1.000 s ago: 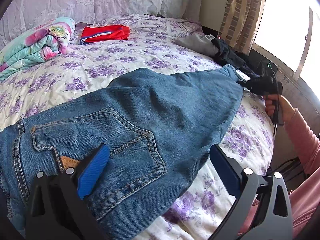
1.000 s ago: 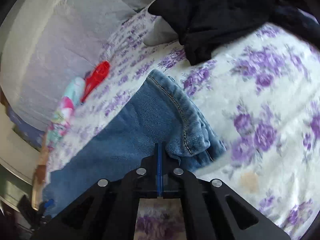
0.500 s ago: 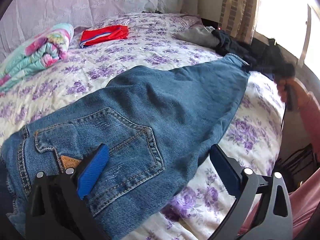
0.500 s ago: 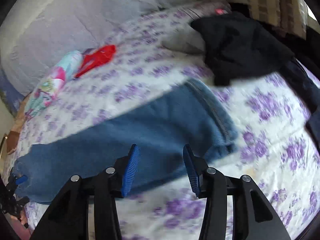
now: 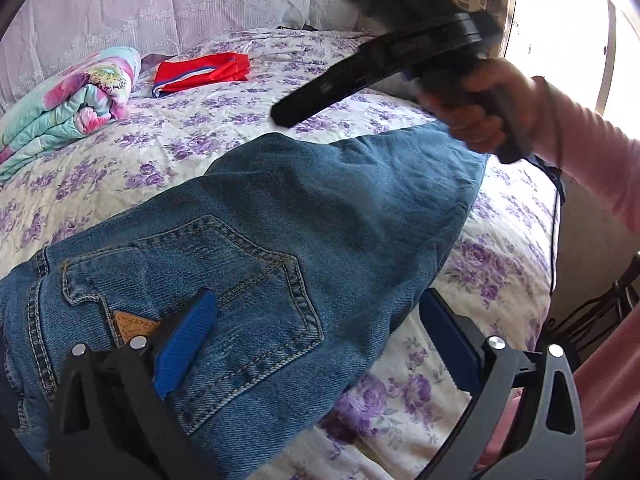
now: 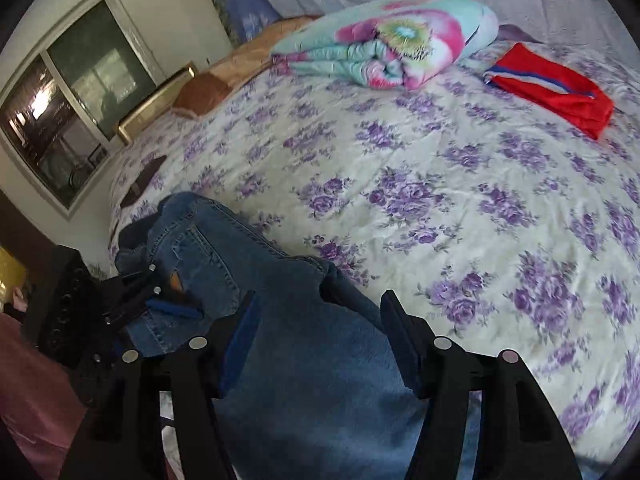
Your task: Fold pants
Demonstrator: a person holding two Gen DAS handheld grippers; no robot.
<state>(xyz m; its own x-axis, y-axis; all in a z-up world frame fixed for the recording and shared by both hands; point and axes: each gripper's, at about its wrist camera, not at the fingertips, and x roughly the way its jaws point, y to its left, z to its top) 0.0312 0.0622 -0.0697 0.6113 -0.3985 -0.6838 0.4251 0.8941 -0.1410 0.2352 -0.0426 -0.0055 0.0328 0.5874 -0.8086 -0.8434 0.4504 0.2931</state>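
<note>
Blue denim jeans [image 5: 304, 232] lie flat along the near edge of the bed, back pocket up; they also show in the right wrist view [image 6: 312, 352]. My left gripper [image 5: 320, 332] is open, its jaws wide apart over the pocket and seat. My right gripper [image 6: 320, 332] is open and empty, hovering above the leg, pointing toward the waistband. It appears in the left wrist view [image 5: 400, 60] as a dark blurred shape held by a hand above the leg's far end. The left gripper shows in the right wrist view [image 6: 160, 300] at the pocket.
The bed has a purple-flowered cover [image 6: 460, 184]. A rolled floral quilt [image 5: 68, 108] and a folded red garment [image 5: 200, 72] lie toward the headboard. The bed's edge and a dark chair frame [image 5: 592, 308] are at the right. A window [image 6: 68, 120] is on the wall.
My right gripper let go of the leg hem, opened, and swung up and over the leg toward the waist. The left gripper stayed open over the pocket.
</note>
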